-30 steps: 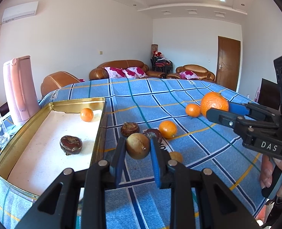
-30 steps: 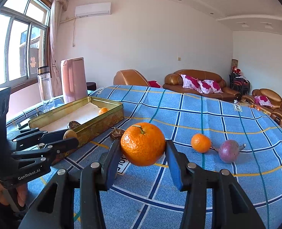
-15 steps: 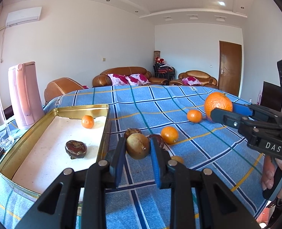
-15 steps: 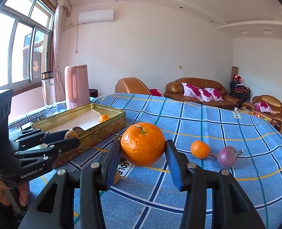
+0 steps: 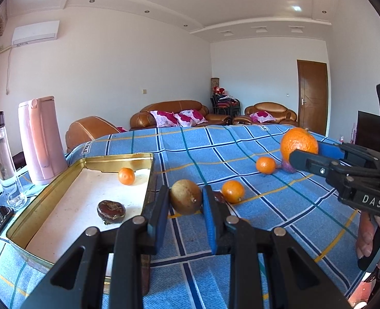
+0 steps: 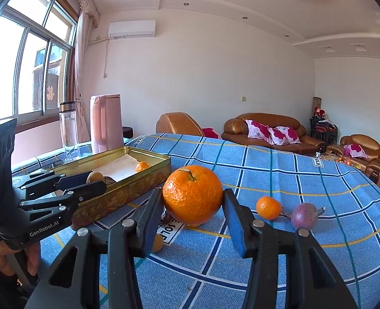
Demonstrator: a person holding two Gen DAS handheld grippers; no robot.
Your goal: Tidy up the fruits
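Holding one fruit apiece, both grippers hang above the blue checked cloth on the worktop (image 5: 241, 149). The left gripper (image 5: 185, 200) is closed narrow on a small brown fruit (image 5: 185, 197), its blue pads pressing either side so it rides clear of the cloth, just beside the near corner of the gold tin tray (image 5: 148, 175). That position suits a short swing over the rim. The right gripper (image 6: 193, 200) clamps a large orange (image 6: 192, 197) across its middle, stem up, at a moderate width set by the fruit itself.

Inside the tray lie a small orange (image 5: 126, 176) near the far wall and a dark wrinkled fruit (image 5: 111, 210) nearer the front, so it appears to be the collecting place. Loose on the cloth remain two small oranges (image 5: 232, 191) (image 5: 266, 165) and a purple fruit (image 6: 304, 216), well apart from the tray; a dark fruit sits partly hidden behind the left pad.

A pink kettle (image 5: 42, 139) and a clear bottle (image 5: 2, 159) stand beyond the tray's far left side, out of the carrying path.
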